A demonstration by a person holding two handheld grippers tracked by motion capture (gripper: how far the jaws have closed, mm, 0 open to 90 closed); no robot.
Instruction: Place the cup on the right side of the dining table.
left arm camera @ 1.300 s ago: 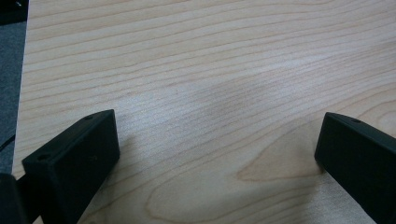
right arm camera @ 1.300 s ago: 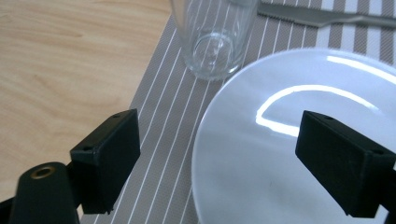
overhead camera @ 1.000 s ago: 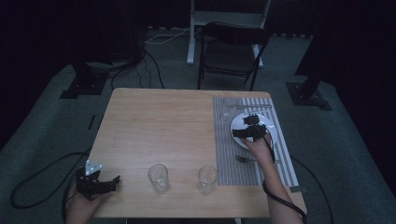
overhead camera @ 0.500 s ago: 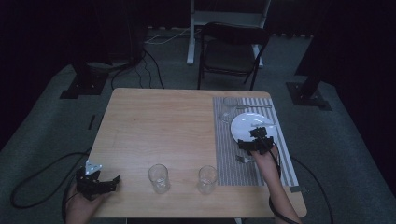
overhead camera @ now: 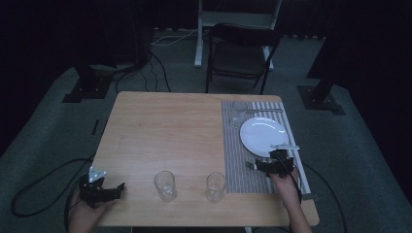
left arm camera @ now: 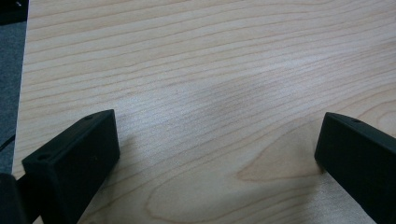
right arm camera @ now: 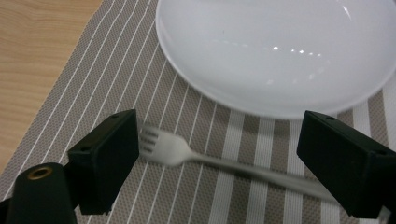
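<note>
The right gripper (right arm camera: 219, 154) hangs wide open over the fork (right arm camera: 196, 156), which lies across the striped placemat (right arm camera: 116, 93) in the lower half of the right gripper view, just below the white plate (right arm camera: 280, 51); my read is a pick-up, so drop straight down, centre the handle between the jaws and close well clear of the plate rim. A second ago that gripper sat over the plate and has since slid toward the bottom of the high view, while the left gripper (left arm camera: 215, 154) stays open and empty over bare table (left arm camera: 196, 70).
</note>
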